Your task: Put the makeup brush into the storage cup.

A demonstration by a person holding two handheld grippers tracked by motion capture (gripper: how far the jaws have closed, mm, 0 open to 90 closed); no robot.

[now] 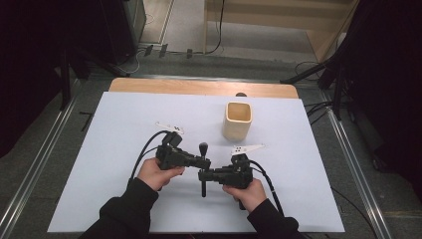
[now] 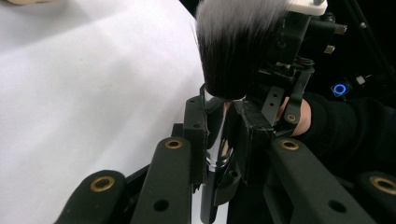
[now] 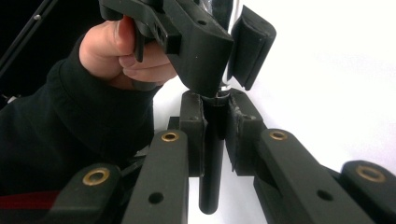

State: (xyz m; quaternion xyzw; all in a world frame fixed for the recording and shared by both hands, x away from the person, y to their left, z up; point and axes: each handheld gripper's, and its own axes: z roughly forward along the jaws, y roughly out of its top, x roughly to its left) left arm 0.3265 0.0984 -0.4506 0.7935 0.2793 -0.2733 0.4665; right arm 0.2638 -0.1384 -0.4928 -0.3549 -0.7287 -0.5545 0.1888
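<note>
We see the white table [image 1: 124,164] spread under everything, with a wooden edge at its far side. On it, toward the far right, stands a cream square cup [image 1: 238,121], upright and well apart from the hands.

Nearer to us, the person's two hands meet over the middle of the table. The left gripper [image 1: 201,161] points to the right and the right gripper [image 1: 203,175] points to the left, so their tips sit just beside each other, the left one a little farther from us.

Between them we find the makeup brush [image 1: 203,169], lying along the line from us to the cup, its dark bristle head at the far end and its black handle toward us.

In the left gripper view, the left gripper [image 2: 219,135] is clamped on the brush's shiny silver ferrule [image 2: 215,140], just below the black, white-tipped bristles [image 2: 233,42].

In the right gripper view, the right gripper [image 3: 215,135] is pressed onto the black handle [image 3: 212,158], right beside the other gripper's tips.
</note>
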